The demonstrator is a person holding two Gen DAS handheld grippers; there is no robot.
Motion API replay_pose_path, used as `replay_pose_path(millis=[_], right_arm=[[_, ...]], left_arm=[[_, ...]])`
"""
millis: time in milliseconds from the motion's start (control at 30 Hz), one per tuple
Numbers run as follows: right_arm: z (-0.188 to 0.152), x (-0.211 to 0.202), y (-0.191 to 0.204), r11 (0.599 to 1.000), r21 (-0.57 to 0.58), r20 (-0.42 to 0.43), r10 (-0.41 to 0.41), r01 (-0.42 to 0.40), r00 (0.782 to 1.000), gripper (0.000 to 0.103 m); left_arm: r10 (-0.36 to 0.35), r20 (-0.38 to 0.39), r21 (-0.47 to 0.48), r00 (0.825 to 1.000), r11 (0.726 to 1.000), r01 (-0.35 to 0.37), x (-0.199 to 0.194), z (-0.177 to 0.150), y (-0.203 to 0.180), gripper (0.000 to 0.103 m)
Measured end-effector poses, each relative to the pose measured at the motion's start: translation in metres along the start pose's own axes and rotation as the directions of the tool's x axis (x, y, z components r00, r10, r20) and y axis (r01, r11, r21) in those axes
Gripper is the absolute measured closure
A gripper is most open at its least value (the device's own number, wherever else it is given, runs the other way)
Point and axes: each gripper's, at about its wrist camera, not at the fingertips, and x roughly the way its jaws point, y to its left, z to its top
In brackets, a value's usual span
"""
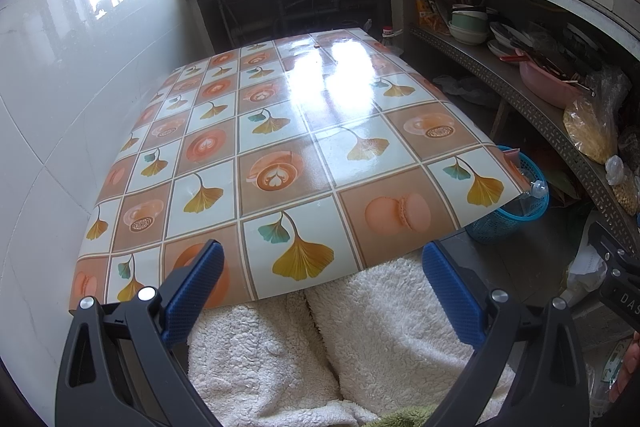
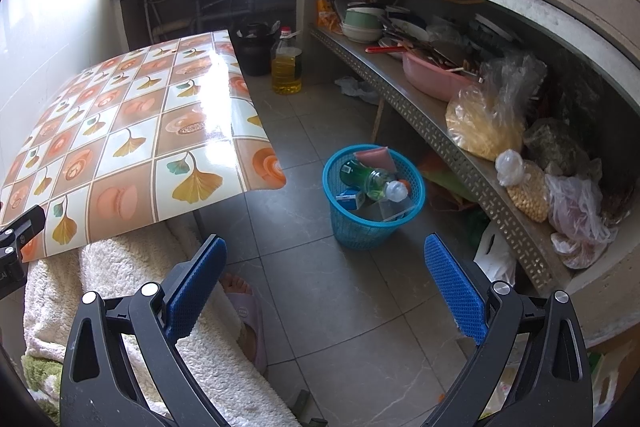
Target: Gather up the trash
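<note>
The blue trash basket (image 2: 372,203) stands on the tiled floor (image 2: 340,291) just beside the tabletop (image 2: 132,131) corner, ahead of the right tool (image 2: 324,259), whose fingers are spread wide and hold nothing. Inside it lie a green plastic bottle (image 2: 370,179), a small carton (image 2: 350,198) and a pink tube (image 2: 374,157). The left tool (image 1: 322,267), likewise released and empty, hovers over the tabletop's near edge, with the basket well off to its right.

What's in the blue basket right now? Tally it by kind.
In the basket, from the right wrist view:
Bottles: 2, one green and one clear
Cartons: 1, blue and white
Tubes: 1, pink
Total: 4 visible; anything beneath them is hidden.
</note>
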Motion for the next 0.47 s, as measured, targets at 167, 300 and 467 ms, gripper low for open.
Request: replay_pose_path(millis=[167,300,467], right_arm=[[0.0004,0.0001,-0.0003,1.0,-0.001,0.001,0.0,0.0,1.0,0.008],[0.0007,-0.0005,0.0015,1.0,-0.002,0.002,-0.001,0.001,1.0,0.008],[0.0012,-0.0008,0.0027,1.0,-0.002,0.002,0.0,0.0,1.0,0.008]], left_arm=[[-0.001,0.001,0.0,1.0,1.0,0.001,0.0003,0.0001,0.0001,0.006],[-0.001,0.0,0.0,1.0,1.0,0.001,0.0003,0.0003,0.0009,0.006],[-0.002,-0.003,0.001,1.0,1.0,0.002,0.0007,0.0001,0.0011,0.006]])
